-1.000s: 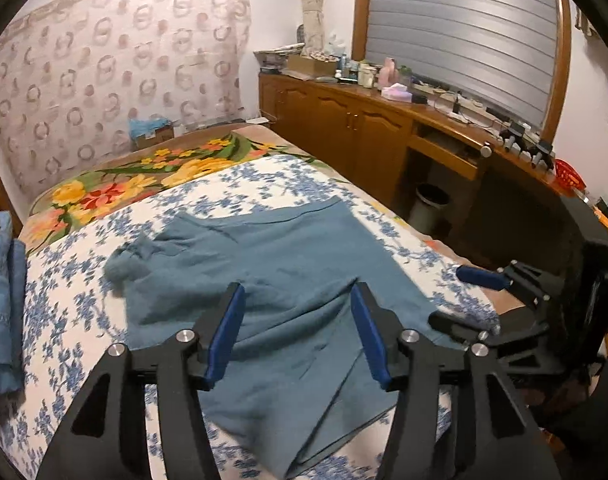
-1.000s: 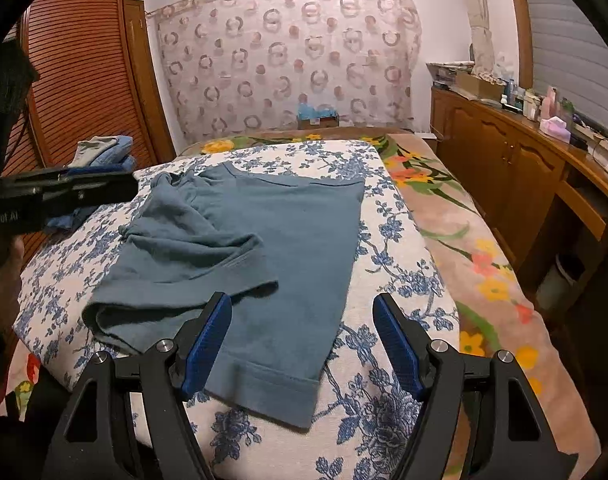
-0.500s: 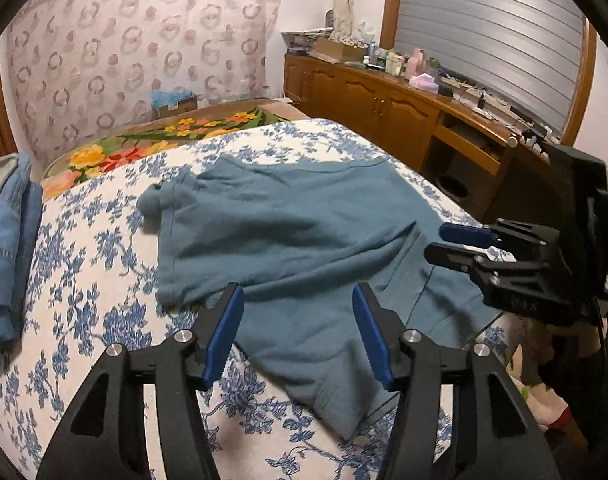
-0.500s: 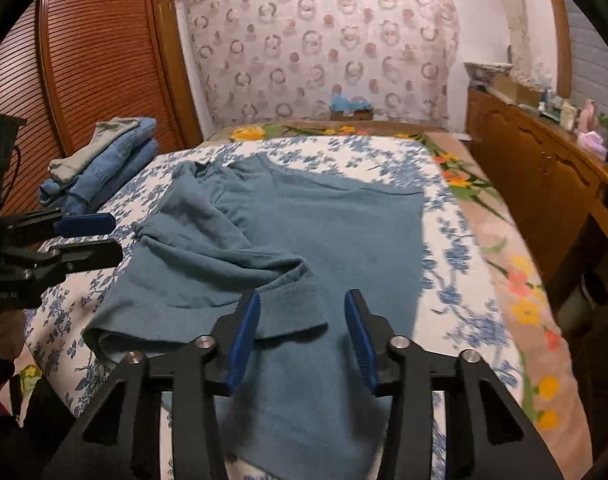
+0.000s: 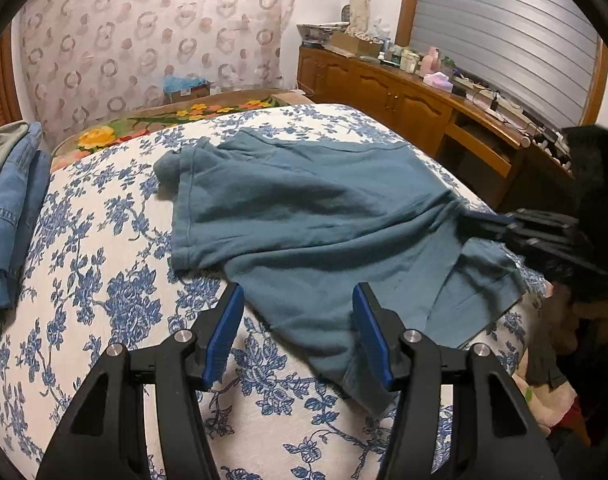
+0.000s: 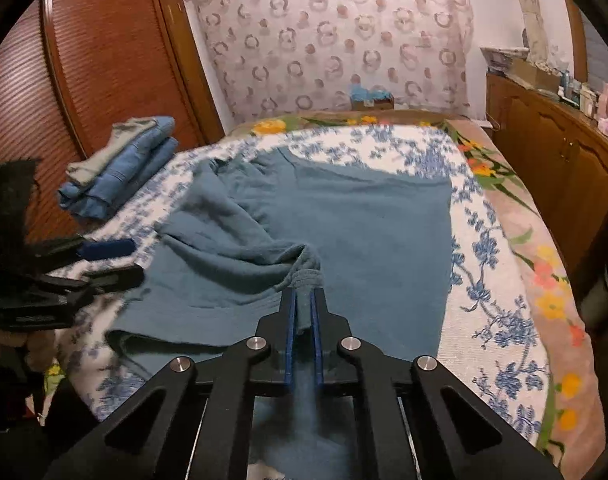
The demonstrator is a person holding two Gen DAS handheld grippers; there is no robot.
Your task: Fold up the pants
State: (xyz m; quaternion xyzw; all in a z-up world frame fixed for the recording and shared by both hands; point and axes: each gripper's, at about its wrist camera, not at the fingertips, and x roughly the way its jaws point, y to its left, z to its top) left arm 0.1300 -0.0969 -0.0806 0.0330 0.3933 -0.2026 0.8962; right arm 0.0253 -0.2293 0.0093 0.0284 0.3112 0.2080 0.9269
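Teal short pants (image 5: 312,216) lie spread and partly crumpled on the blue-flowered bedspread (image 5: 104,280). They also show in the right wrist view (image 6: 368,232). My left gripper (image 5: 298,320) is open and empty, just above the near leg hem. My right gripper (image 6: 303,300) is shut on a bunched fold of the pants' leg hem. It shows blurred at the right of the left wrist view (image 5: 476,216), at the pants' right edge. The left gripper shows at the left of the right wrist view (image 6: 112,260).
Folded denim clothes (image 6: 120,168) are stacked at the bed's left side. A wooden sideboard (image 5: 404,100) with bottles and boxes runs along the right. A wooden wardrobe (image 6: 84,72) stands left. A floral blanket (image 6: 544,280) lies under the bedspread.
My right gripper has closed on the pants' leg hem, which now bunches up between its fingers. My left gripper has drawn back toward the near hem and stays open.
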